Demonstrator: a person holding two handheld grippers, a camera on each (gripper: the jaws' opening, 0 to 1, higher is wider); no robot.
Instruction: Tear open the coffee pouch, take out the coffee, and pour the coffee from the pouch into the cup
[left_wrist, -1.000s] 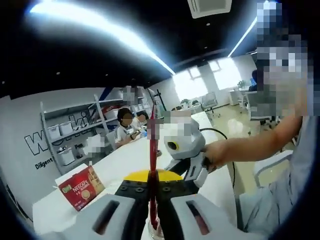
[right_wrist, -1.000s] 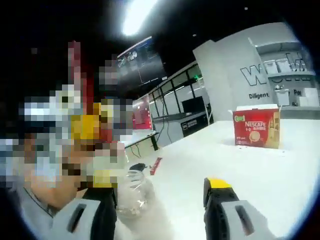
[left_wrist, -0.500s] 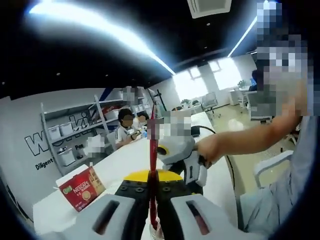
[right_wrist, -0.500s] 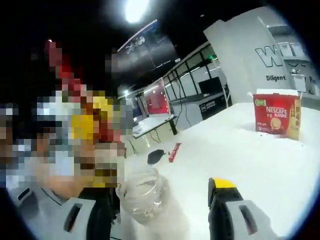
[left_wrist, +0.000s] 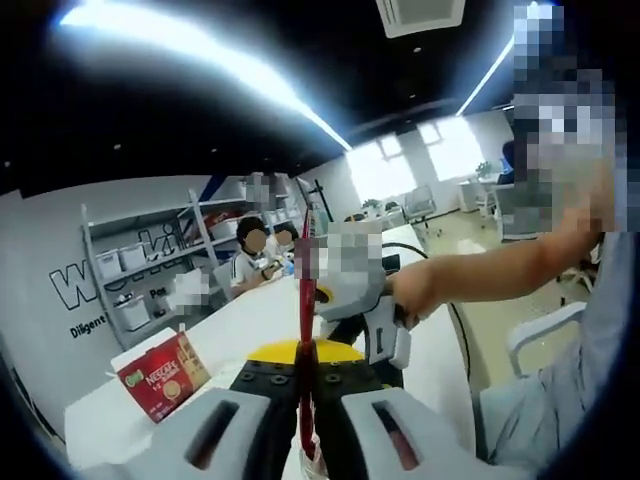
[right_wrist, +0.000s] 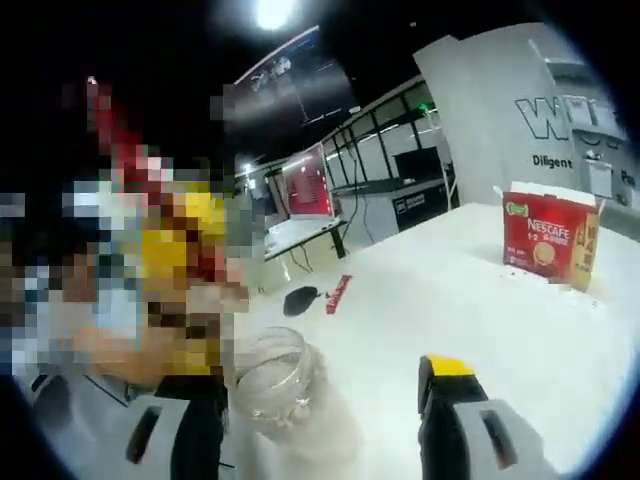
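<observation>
My left gripper (left_wrist: 304, 366) is shut on a thin red coffee pouch (left_wrist: 303, 300), which stands upright and edge-on between its jaws. Just behind the pouch, a person's hand holds my right gripper (left_wrist: 362, 300). In the right gripper view, my right gripper (right_wrist: 320, 400) is open with nothing between its jaws. A clear cup (right_wrist: 270, 385) stands on the white table (right_wrist: 420, 310), by the left jaw. The red pouch (right_wrist: 108, 125) rises at the upper left of that view, partly behind mosaic.
A red Nescafe box (left_wrist: 160, 375) (right_wrist: 550, 235) stands on the table. Beyond the cup lie a small red strip (right_wrist: 338, 293) and a black object (right_wrist: 300, 298). Shelves (left_wrist: 140, 270) and seated people are at the far end. The person's arm (left_wrist: 490, 275) reaches across at the right.
In the left gripper view the right gripper has drifted left, closer behind the pouch. The right gripper view has tilted, so the cup now shows larger by its left jaw. Left gripper still holds the pouch.
</observation>
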